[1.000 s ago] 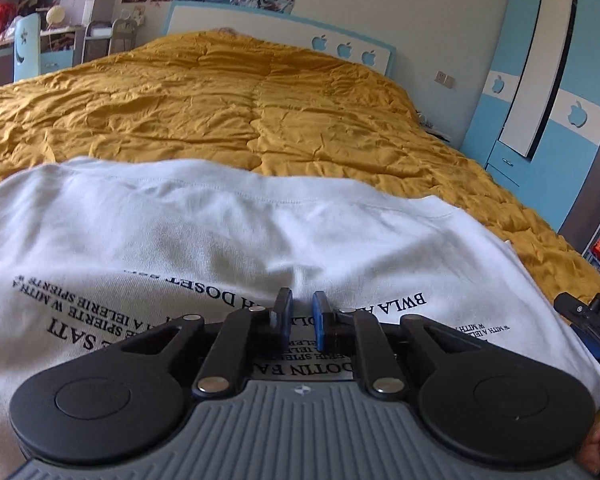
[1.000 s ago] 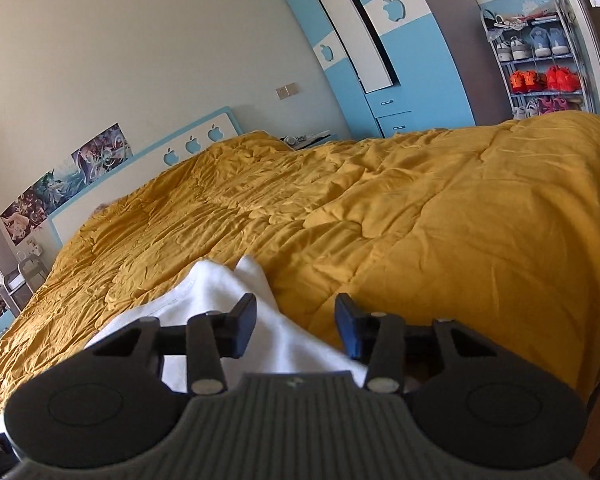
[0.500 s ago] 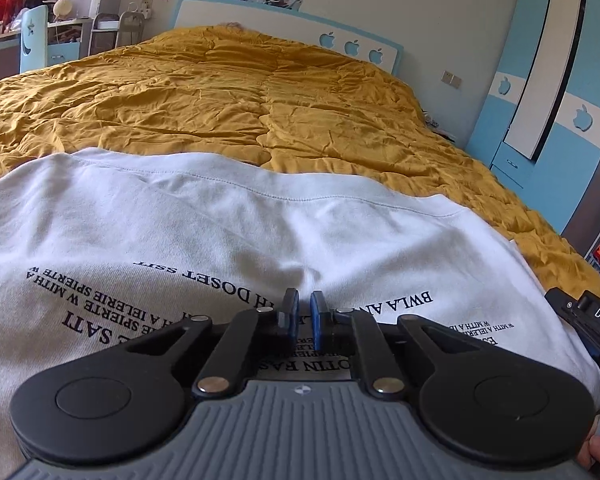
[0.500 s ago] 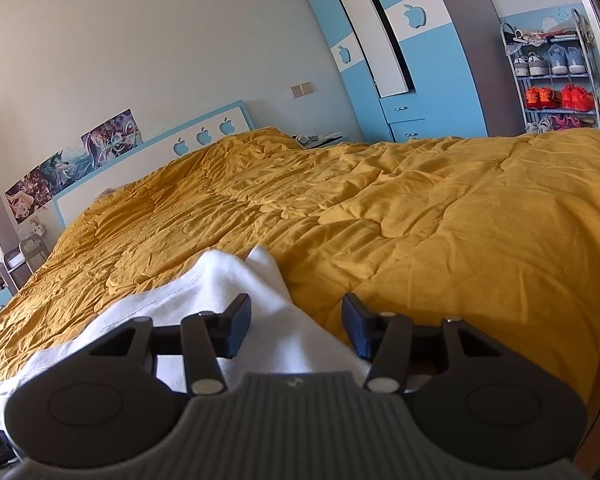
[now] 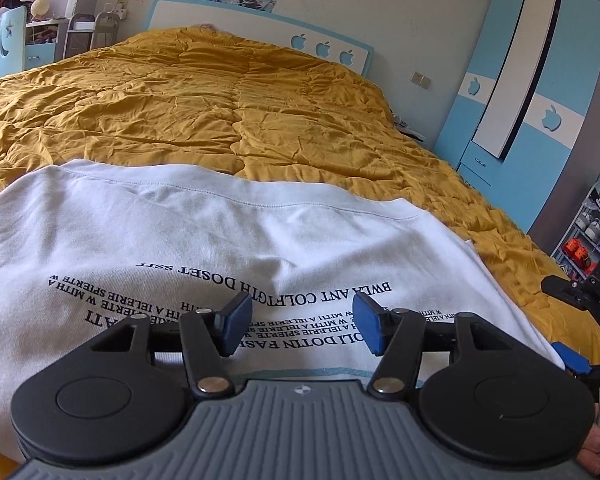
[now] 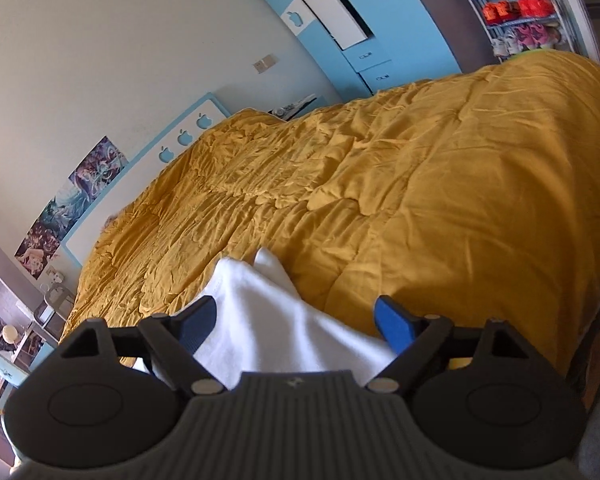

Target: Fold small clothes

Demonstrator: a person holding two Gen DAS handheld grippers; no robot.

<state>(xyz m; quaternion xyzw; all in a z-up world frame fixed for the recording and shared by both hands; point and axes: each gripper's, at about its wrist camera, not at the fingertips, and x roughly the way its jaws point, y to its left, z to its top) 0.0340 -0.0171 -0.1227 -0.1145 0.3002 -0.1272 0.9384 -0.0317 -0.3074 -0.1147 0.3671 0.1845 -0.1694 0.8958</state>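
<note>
A big bed (image 5: 228, 104) with a yellow blanket fills the frame. The white shirt (image 5: 204, 240) lies flat across its lower half. The left claw (image 5: 302, 322) and right claw (image 6: 296, 322) are both opening wide above the shirt, holding nothing.

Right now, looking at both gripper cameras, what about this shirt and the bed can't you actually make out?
- White shirt: near hem, left wrist view, hidden behind the left gripper, whose jaws are opening.
- Its left side: cut off by the frame edge, same view.
- Shirt in the right wrist view: mostly behind the right gripper, jaws opening.
- Printed text: upside down, partly covered by the fingers.
- Yellow quilt: whatever lies under it.
</note>
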